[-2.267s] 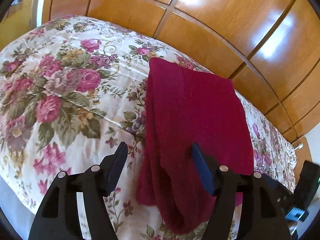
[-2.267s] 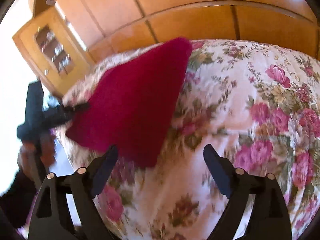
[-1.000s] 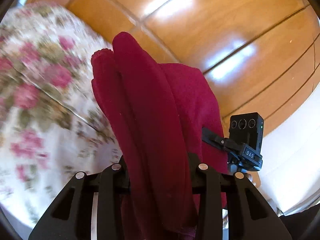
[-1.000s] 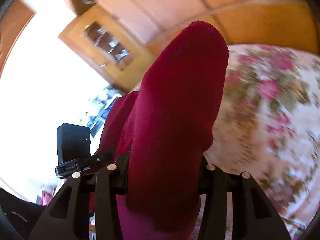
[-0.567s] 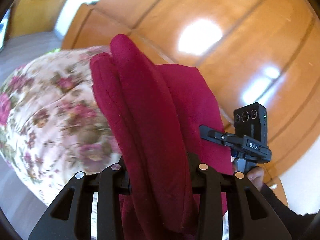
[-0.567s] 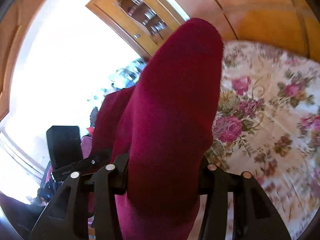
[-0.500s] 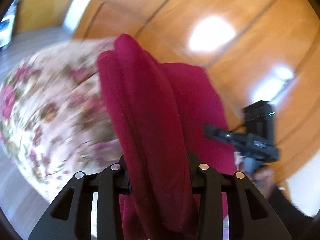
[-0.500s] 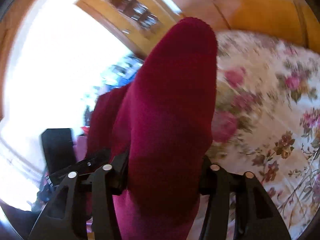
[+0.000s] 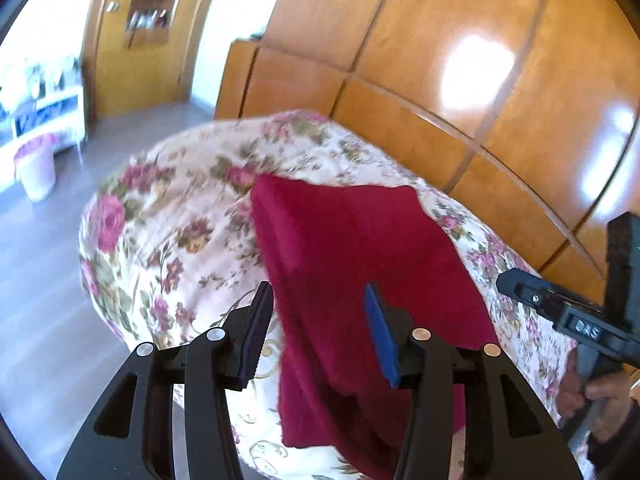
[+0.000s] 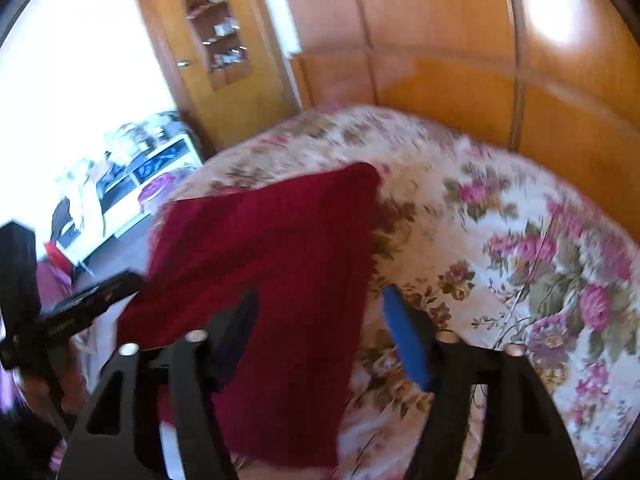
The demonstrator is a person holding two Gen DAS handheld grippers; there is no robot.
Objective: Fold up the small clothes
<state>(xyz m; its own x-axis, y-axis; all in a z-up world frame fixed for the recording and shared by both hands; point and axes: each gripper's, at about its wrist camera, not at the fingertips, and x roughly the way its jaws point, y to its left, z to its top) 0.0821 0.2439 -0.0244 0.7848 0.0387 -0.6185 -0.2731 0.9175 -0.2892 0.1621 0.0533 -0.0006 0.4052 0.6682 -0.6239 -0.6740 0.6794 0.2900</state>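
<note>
We've got the red cloth (image 9: 360, 248) lying doubled on the bed (image 9: 168, 216), L tongs (image 9: 320, 332) & R tongs (image 10: 320, 336) both wide open, empty; prob another fold left.

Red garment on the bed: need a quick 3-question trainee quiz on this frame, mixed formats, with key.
1. True or false: the left gripper is clamped on the red garment.
2. Multiple choice: what does the red garment rest on? A) a bare wooden floor B) a floral bedspread C) a white shelf
3. Fill in: in the right wrist view, the right gripper has its jaws ____.

Key: 1 false, both jaws stand apart with the cloth lying between them. 2 B. 3 open.
</note>
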